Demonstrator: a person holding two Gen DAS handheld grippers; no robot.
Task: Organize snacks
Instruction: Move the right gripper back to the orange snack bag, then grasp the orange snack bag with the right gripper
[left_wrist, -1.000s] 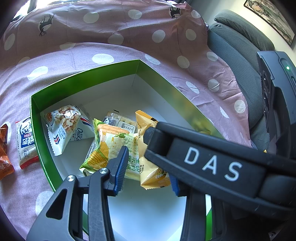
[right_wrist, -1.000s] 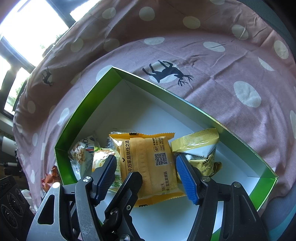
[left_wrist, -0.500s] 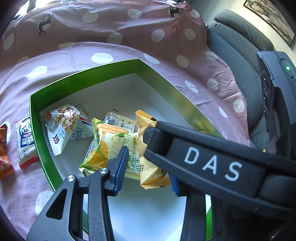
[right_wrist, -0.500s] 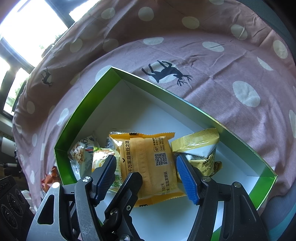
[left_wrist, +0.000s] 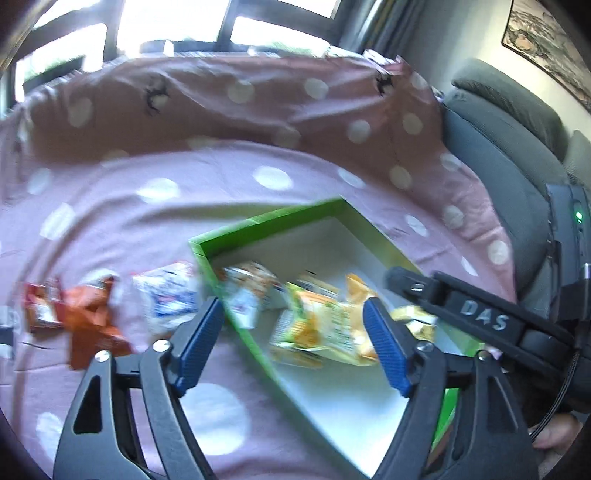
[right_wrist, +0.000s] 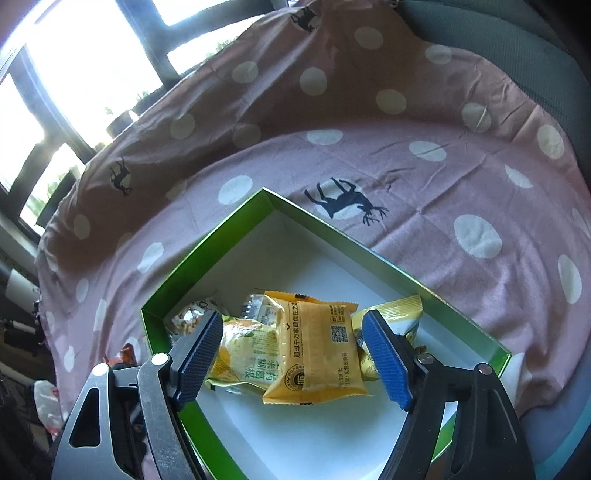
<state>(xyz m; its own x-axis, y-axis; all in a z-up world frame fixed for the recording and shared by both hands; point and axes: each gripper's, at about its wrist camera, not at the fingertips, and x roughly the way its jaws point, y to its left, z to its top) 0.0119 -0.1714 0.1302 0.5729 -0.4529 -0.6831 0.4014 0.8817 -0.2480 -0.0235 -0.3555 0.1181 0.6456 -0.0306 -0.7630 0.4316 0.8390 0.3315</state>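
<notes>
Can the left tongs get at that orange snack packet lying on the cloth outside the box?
Probably yes. The orange packet lies in the open on the pink cloth, left of the green box, with nothing covering it. The left tongs, jaws just opened and empty, hang nearby.

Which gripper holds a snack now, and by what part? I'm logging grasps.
Neither. The left gripper and right gripper have just opened; the packets lie loose in the box.

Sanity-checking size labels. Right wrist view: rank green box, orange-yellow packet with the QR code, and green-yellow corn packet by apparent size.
1. green box: clearly largest, it holds both packets.
2. orange-yellow packet: the larger packet as it looks.
3. green-yellow corn packet: looks smallest, but the orange-yellow packet and a hand-held gripper pad cover part of it, so 2 versus 3 is unsure.
</notes>
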